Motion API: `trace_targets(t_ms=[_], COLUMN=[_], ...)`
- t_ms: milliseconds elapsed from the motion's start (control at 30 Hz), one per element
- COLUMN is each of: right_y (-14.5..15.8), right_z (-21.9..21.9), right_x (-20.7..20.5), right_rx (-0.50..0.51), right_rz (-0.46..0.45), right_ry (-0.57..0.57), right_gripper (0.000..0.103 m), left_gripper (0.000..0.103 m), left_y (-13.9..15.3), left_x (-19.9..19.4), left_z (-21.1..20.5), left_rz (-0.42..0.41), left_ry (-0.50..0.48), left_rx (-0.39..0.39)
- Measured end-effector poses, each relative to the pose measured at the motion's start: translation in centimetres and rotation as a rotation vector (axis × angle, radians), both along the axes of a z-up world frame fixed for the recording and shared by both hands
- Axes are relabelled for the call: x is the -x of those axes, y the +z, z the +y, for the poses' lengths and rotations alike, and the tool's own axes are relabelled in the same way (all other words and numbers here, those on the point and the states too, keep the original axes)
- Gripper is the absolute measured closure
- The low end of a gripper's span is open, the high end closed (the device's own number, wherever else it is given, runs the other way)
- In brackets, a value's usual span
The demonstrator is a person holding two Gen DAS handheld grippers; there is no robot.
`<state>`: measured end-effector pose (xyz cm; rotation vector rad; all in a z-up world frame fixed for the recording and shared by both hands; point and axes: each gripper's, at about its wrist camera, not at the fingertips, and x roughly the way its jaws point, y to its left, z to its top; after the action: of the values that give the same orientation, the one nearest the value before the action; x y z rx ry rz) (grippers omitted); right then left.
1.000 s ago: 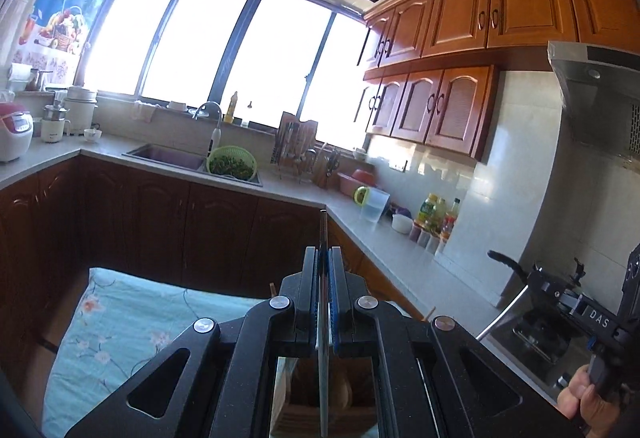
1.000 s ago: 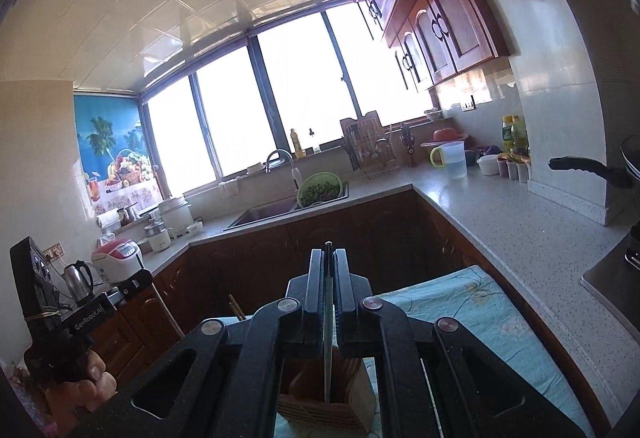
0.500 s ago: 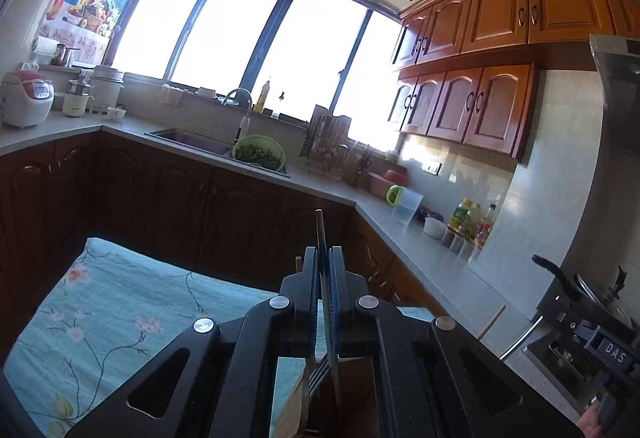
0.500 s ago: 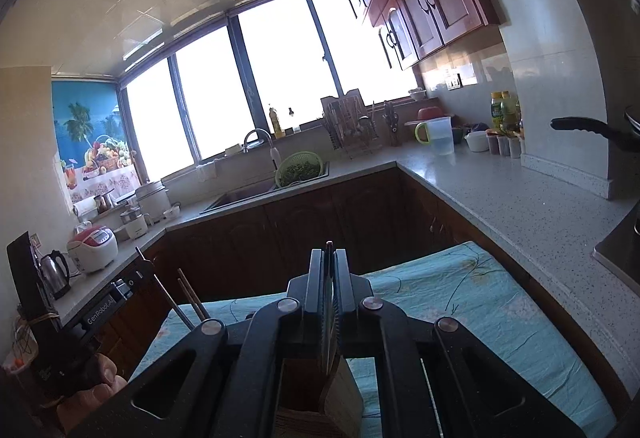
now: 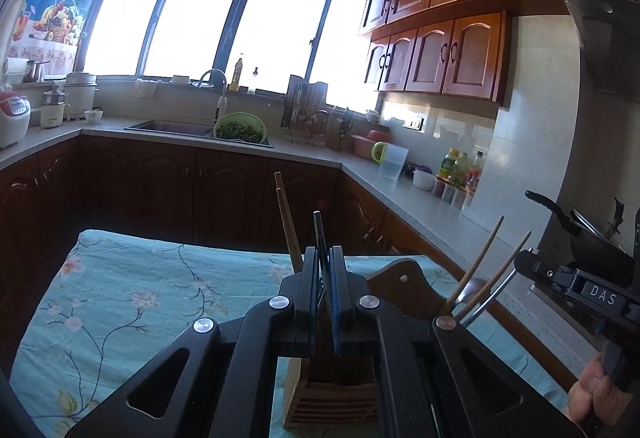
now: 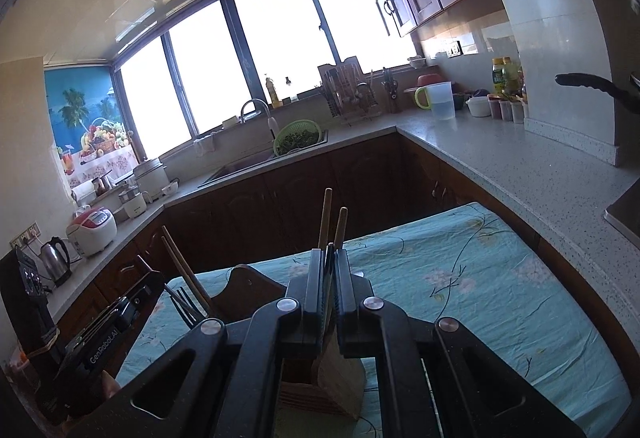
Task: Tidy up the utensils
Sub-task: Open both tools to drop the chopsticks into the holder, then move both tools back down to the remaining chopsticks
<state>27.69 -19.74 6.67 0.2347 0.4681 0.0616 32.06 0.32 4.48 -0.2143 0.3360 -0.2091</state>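
Note:
My left gripper (image 5: 324, 258) is shut on a thin dark utensil (image 5: 317, 230) that stands upright and runs down into a wooden holder (image 5: 332, 398) right below. Two wooden chopsticks (image 5: 286, 226) stand just behind the fingers. My right gripper (image 6: 329, 272) is shut on another thin dark utensil (image 6: 329, 250), above a wooden holder (image 6: 340, 374) with two chopsticks (image 6: 326, 217) behind. Each view shows an arched brown holder back (image 5: 404, 278) (image 6: 248, 286) to the side, with more chopsticks (image 5: 480, 266) and a fork (image 6: 180, 302), and the other gripper (image 5: 580, 286) (image 6: 108, 330) in a hand.
The holders stand on a table under a teal floral cloth (image 5: 140, 298). Dark cabinets and a grey counter wrap around it. On the counter are a sink with a green colander (image 5: 240, 127), a jug (image 6: 440, 99), a kettle (image 6: 54, 258) and a black pan (image 5: 592, 242).
Both grippers have sunk towards the table with their utensils. The holders and the chopsticks have risen into view around the fingers.

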Motion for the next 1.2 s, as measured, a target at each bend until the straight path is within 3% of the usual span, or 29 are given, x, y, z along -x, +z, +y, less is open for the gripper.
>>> trace_targets(t_ms=[367, 500, 567, 633, 667, 767, 867, 1200], right_y=[0.6, 1.4, 1.9, 2.2, 2.2, 2.1, 1.4, -2.9], right_z=[-0.5, -1.2, -1.5, -1.9, -2.0, -2.5, -2.7, -3.7], right_x=[0.0, 1.1, 1.8, 2.8, 3.4, 4.9, 6.4, 11.6], right_rx=[-0.033, -0.071, -0.083, -0.105, -0.112, -0.120, -0.124, -0.134], right_rz=[0.006, -0.033, -0.052, -0.071, -0.081, -0.087, -0.067, 0.049], right_ry=[0.010, 0.009, 0.005, 0.007, 0.006, 0.007, 0.007, -0.020], right_gripper=[0.091, 0.048, 0.041, 0.018, 0.015, 0.012, 0.010, 0.010], left_gripper=[0.097, 0.075, 0.067, 0.056, 0.051, 0.036, 0.030, 0.030], left_y=[1.0, 1.7, 1.7, 1.9, 1.8, 1.4, 0.8, -2.0], left_x=[-0.5, 0.3, 1.0, 1.7, 2.2, 3.8, 5.6, 11.6], left_z=[0.2, 0.4, 0.6, 0.9, 1.0, 1.5, 2.0, 3.1], left_rz=[0.030, 0.013, 0.008, 0.013, 0.014, 0.032, 0.072, 0.229], left_ry=[-0.003, 0.006, 0.015, 0.028, 0.033, 0.049, 0.050, 0.047], left_rx=[-0.010, -0.001, 0.007, 0.017, 0.021, 0.032, 0.041, 0.040])
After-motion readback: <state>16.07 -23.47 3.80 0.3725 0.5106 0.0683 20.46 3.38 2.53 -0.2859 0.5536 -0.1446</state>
